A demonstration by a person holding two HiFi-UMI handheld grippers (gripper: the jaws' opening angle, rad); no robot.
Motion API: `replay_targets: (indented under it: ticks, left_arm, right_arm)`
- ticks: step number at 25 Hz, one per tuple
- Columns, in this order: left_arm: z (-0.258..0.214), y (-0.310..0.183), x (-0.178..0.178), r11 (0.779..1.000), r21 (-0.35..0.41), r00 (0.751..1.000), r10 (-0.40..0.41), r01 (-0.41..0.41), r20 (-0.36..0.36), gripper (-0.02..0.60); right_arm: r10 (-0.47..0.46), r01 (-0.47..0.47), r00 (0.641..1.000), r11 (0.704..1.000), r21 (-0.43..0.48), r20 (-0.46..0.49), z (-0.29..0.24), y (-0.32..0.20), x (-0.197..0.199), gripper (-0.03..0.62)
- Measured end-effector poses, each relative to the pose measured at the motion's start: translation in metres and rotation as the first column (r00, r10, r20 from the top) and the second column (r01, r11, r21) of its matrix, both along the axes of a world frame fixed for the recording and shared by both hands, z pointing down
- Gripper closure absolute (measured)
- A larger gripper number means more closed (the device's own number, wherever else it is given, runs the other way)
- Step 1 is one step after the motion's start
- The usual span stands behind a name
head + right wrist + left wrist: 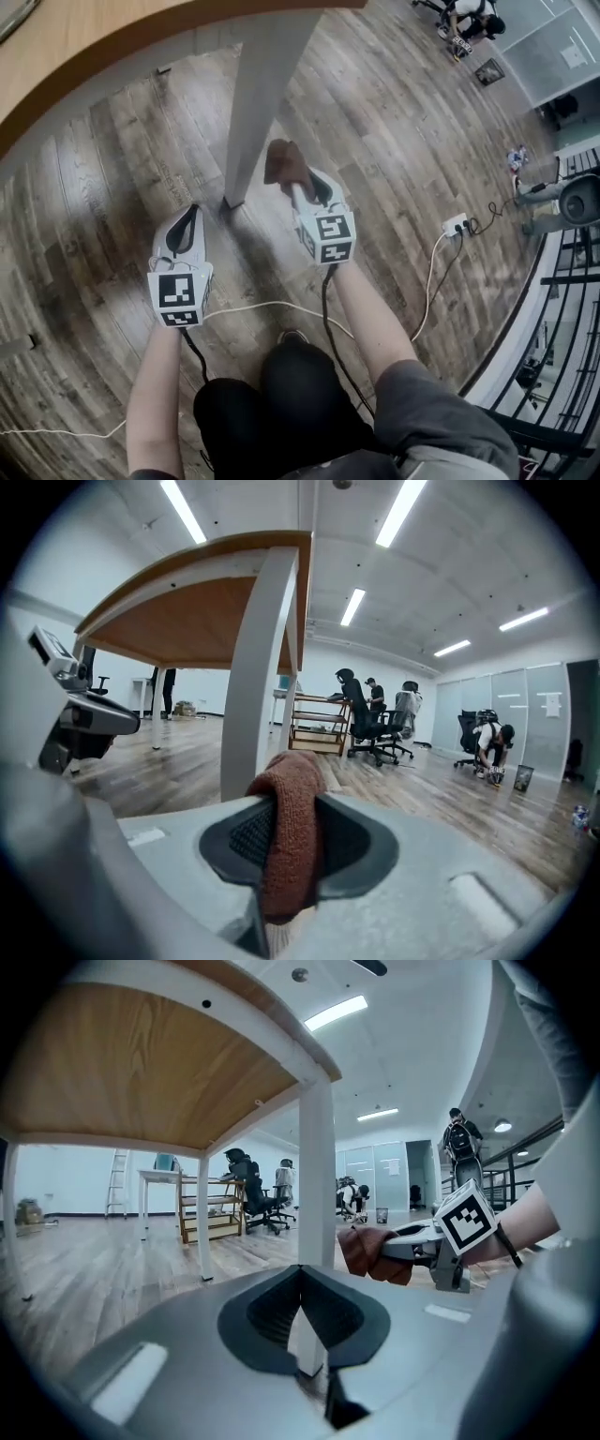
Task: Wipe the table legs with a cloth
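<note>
Brown cloth (pixel 284 161) clamped in the right gripper (pixel 298 190), just beside the white table leg (pixel 258 94).

Right jaws are pinched on the folded cloth (pixel 291 841), which bulges out past their tips; the leg (pixel 253 667) rises just ahead and to their left, though whether cloth and leg touch cannot be told. Left gripper (pixel 190 220) hangs low over the wood floor (pixel 94 187), left of the leg's foot, its jaws (pixel 300 1274) together on nothing, the leg (pixel 317 1176) straight ahead of them.
</note>
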State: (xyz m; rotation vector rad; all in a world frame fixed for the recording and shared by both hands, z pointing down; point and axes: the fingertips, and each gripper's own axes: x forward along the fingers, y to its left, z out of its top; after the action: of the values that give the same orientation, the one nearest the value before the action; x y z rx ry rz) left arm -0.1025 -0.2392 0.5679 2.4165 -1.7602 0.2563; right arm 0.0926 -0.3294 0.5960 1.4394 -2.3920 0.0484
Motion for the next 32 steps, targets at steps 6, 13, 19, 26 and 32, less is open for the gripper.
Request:
replay_targets:
  ticks: [6, 13, 19, 26, 32]
  left_arm:
    - [-0.092, 0.021, 0.017, 0.999, 0.019, 1.000, 0.026, -0.026, -0.002, 0.561]
    - [-0.177, 0.049, 0.032, 0.999, -0.037, 0.999, 0.029, -0.030, -0.025, 0.561]
    - [-0.257, 0.083, 0.041, 0.998, -0.050, 0.998, 0.035, -0.037, -0.043, 0.563]
    - [-0.319, 0.133, 0.037, 0.995, -0.097, 0.997, -0.006, -0.001, -0.073, 0.561]
    - [-0.370, 0.176, 0.035, 0.995, -0.090, 0.995, 0.038, -0.047, -0.094, 0.562]
  right_arm:
    - [0.030, -0.029, 0.999, 0.999, -0.019, 0.035, -0.090, 0.033, 0.009, 0.507]
    - [0.009, -0.005, 0.998, 0.998, -0.056, 0.057, -0.189, 0.078, 0.012, 0.508]
    - [-0.023, 0.029, 0.995, 0.998, -0.056, 0.097, -0.274, 0.113, -0.002, 0.508]
    - [-0.051, 0.059, 0.988, 0.997, -0.052, 0.144, -0.342, 0.177, -0.021, 0.508]
    - [-0.035, 0.049, 0.985, 0.996, -0.078, 0.168, -0.379, 0.236, -0.037, 0.508]
